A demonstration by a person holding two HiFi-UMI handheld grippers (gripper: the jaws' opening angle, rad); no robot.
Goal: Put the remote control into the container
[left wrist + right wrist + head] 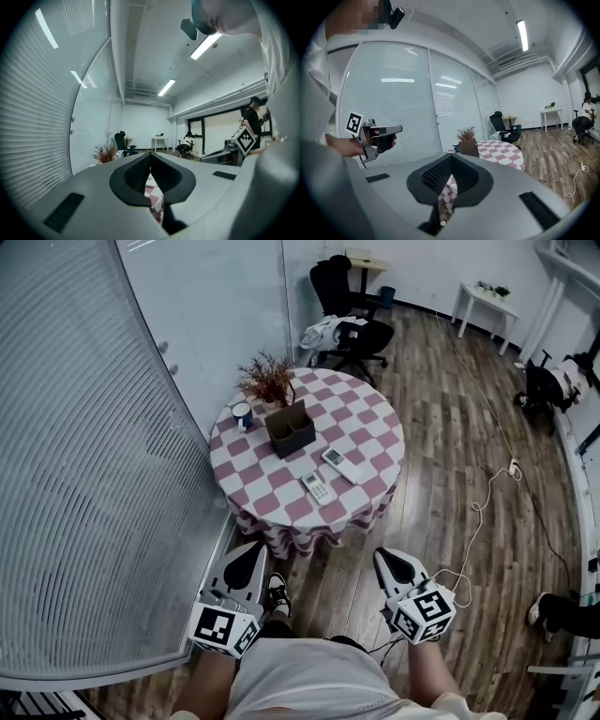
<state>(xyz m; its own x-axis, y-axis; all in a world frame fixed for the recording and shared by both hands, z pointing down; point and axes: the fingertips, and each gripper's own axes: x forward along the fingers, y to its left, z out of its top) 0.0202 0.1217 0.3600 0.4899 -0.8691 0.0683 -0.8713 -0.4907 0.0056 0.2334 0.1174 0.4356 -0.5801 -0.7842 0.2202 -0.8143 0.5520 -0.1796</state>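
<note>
Since my left gripper [251,554] and right gripper [386,563] are pinched together, empty (well short of the table [367,416]), I'd open the right first, then grab the remote control [316,487], lying near the container [290,427], across its narrow sides.

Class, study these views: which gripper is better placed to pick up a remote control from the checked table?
Right, probably. Both remote controls lie right of the container, toward the right gripper; the left gripper hugs the glass partition. Both are shut, short of the table.
</note>
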